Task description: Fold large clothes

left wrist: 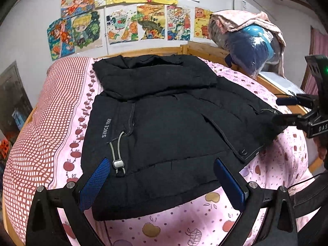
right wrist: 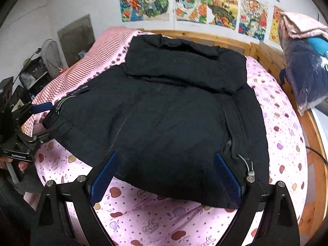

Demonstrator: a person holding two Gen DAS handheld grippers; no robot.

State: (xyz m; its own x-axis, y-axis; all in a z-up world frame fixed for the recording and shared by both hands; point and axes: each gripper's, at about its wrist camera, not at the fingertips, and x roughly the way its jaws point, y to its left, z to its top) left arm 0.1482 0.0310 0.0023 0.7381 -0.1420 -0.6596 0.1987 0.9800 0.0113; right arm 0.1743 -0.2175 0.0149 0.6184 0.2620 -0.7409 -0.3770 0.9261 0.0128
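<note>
I have the black jacket (left wrist: 164,127) lying flat on the pink bedsheet (left wrist: 184,225), both sleeves tucked in. My left gripper (left wrist: 162,181) and right gripper (right wrist: 166,176) hover at the near hem, jaws apart — I should pinch both corners evenly and lift together.

A black jacket (left wrist: 164,127) lies on a pink apple-print sheet (left wrist: 184,221) bordered by a red-checked cover (left wrist: 41,123).

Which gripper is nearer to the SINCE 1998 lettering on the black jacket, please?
Left. The left gripper is open at the hem, close to the lettering. The right gripper is open at the opposite edge of the jacket, across its width.
</note>
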